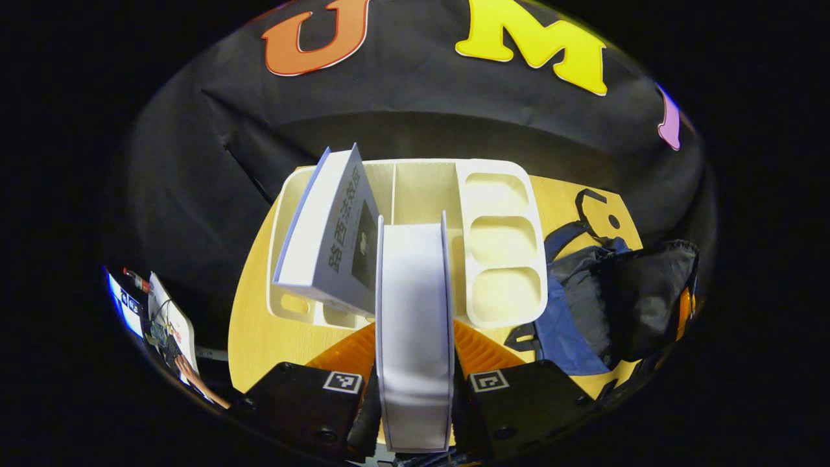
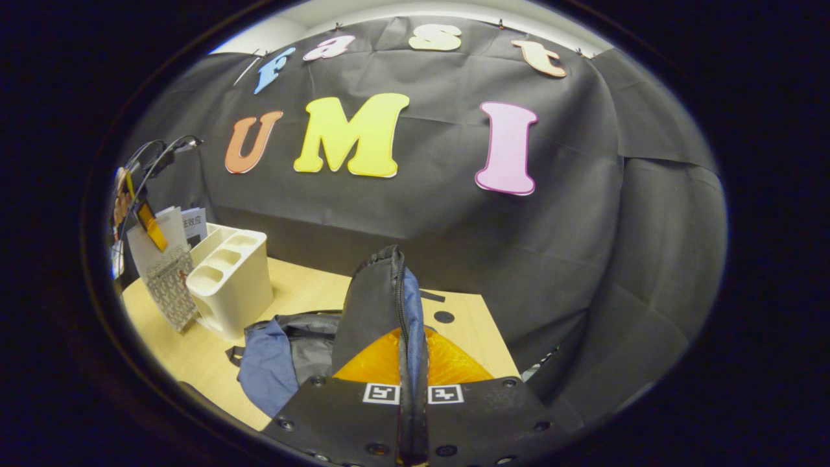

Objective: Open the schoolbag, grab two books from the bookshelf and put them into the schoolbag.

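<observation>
In the left gripper view my left gripper is shut on a white book, held edge-on between the orange fingers above the table. A second book with a grey cover leans in the white bookshelf behind it. The blue and black schoolbag lies to the right. In the right gripper view my right gripper is shut on the schoolbag's zipped edge and holds it raised. The rest of the schoolbag slumps on the table. At far left the held book stands beside the bookshelf.
The wooden table has its left edge close to the bookshelf. A cable hole sits in the tabletop beyond the bag. Papers and a person's hand lie off the table's left side. Black cloth hangs behind the table.
</observation>
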`<state>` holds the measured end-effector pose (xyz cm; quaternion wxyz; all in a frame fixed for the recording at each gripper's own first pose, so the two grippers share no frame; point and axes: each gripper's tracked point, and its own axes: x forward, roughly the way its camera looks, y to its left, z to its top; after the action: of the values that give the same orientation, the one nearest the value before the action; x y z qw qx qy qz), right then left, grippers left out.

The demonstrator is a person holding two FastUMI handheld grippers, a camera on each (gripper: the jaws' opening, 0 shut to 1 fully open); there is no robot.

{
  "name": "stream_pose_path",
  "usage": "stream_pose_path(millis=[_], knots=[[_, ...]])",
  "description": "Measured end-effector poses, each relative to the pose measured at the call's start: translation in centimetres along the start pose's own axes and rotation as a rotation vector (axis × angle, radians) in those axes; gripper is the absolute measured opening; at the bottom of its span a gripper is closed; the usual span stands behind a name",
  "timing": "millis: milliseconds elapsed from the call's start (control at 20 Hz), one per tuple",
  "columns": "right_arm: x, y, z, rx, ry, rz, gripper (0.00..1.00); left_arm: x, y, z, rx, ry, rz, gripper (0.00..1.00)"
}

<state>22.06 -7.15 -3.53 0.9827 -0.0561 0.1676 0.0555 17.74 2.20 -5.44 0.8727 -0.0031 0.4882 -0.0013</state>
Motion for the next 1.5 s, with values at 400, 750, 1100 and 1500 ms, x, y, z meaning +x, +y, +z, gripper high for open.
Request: stream_pose_path(millis=[400, 750, 1100, 1500], knots=[[0.7, 0.5, -1.0, 0.040, 0.031, 0.001, 0.01, -4.4, -1.6, -5.6, -0.082, -0.026, -0.139, 0.46], [0.6, 0.6, -0.9, 0.039, 0.040, -0.014, 0.01, -6.3, -4.8, -7.4, -0.187, -0.054, -0.319, 0.46], [0.5, 1.0, -0.7, 0.039, 0.037, -0.011, 0.01, -5.2, -11.0, -7.1, -0.271, -0.013, -0.522, 0.46], [0.3, 0.9, 0.7, 0.042, 0.010, 0.000, 0.01, -3.1, -17.4, -4.6, -0.365, 0.010, -0.669, 0.46]])
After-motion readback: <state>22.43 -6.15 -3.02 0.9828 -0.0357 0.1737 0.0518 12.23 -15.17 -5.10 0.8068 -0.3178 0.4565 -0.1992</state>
